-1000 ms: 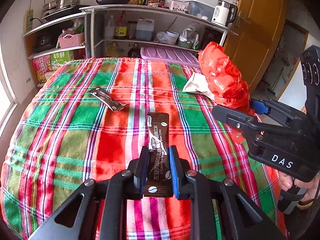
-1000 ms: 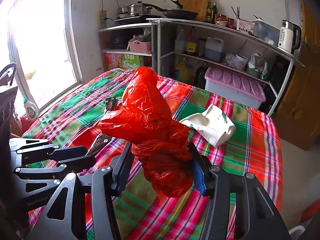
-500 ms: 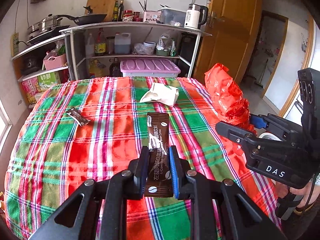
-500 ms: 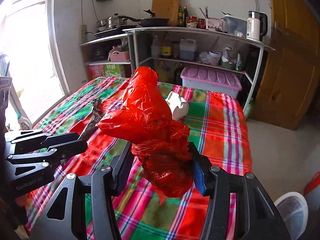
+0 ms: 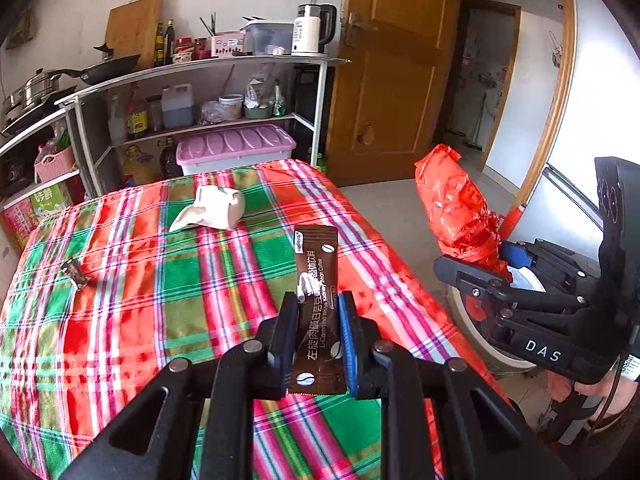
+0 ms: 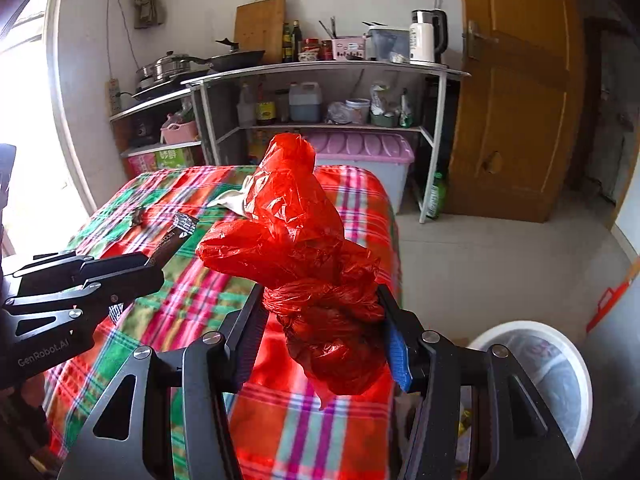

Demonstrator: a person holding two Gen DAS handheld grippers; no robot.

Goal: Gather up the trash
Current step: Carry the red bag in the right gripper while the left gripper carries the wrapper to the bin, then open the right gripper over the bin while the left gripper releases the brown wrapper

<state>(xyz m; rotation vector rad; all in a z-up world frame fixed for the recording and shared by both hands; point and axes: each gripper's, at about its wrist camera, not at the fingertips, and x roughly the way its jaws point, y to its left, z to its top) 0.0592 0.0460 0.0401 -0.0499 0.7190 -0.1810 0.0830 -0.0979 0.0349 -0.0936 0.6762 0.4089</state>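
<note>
My left gripper (image 5: 318,312) is shut on a brown coffee sachet (image 5: 318,280) and holds it above the right side of the plaid table (image 5: 160,280). My right gripper (image 6: 324,312) is shut on a crumpled red plastic bag (image 6: 296,240), held past the table's right edge. The bag also shows in the left wrist view (image 5: 456,208). A white round bin (image 6: 548,368) stands on the floor just right of the table, below the right gripper. A crumpled white paper (image 5: 212,210) and a small dark wrapper (image 5: 74,274) lie on the table.
A metal shelf rack (image 5: 200,92) with pots, bottles and a purple-lidded box (image 5: 236,148) stands behind the table. A wooden door (image 5: 384,80) is at the back right. Grey floor (image 6: 500,264) lies right of the table.
Both grippers have swung to the right with their loads. The table has slid left in both views, and the white bin and the floor have come into view.
</note>
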